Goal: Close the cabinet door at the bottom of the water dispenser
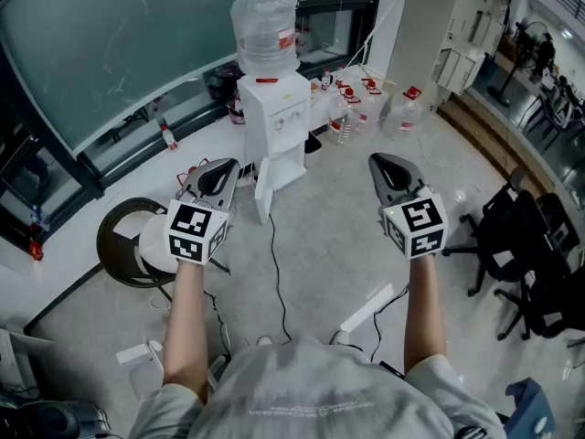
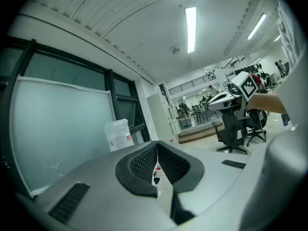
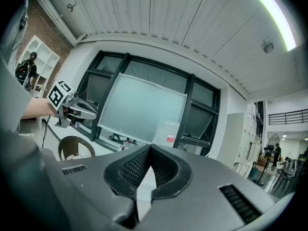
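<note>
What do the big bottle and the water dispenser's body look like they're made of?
Bottle: probably clear, faintly bluish plastic; it is translucent and light glints off its rounded wall.
Dispenser body: a smooth white casing with a slight sheen, likely moulded plastic, though painted sheet metal can't be ruled out from the head view.

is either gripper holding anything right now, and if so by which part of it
Nothing is held. The left gripper and the right gripper both have their jaws shut together, with nothing between them.
</note>
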A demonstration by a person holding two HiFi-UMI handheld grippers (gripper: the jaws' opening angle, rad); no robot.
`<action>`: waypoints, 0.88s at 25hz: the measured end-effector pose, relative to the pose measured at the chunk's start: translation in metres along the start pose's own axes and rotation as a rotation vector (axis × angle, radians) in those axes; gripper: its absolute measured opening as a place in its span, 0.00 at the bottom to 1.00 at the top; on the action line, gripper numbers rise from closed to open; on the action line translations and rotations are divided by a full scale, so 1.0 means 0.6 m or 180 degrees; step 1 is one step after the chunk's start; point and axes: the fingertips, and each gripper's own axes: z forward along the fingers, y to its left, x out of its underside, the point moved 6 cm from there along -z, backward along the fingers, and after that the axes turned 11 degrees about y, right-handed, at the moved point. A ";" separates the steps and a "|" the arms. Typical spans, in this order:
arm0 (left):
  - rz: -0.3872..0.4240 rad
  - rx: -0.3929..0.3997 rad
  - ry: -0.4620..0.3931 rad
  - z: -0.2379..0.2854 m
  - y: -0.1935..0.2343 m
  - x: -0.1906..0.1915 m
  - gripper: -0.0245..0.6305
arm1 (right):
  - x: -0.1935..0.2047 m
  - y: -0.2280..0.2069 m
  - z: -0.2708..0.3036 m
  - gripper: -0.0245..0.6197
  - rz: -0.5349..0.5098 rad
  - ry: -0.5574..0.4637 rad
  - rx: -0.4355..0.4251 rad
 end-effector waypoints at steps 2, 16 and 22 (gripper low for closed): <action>0.0012 0.0016 0.0000 0.008 -0.011 -0.006 0.07 | 0.007 -0.010 -0.003 0.08 -0.0008 0.0002 0.0005; -0.0551 -0.0395 0.0117 0.050 -0.138 -0.030 0.07 | 0.106 -0.167 -0.041 0.08 -0.0033 -0.0066 -0.0376; -0.0436 -0.0465 0.0023 0.076 -0.186 -0.056 0.07 | 0.122 -0.223 -0.032 0.08 -0.0086 -0.0120 -0.0529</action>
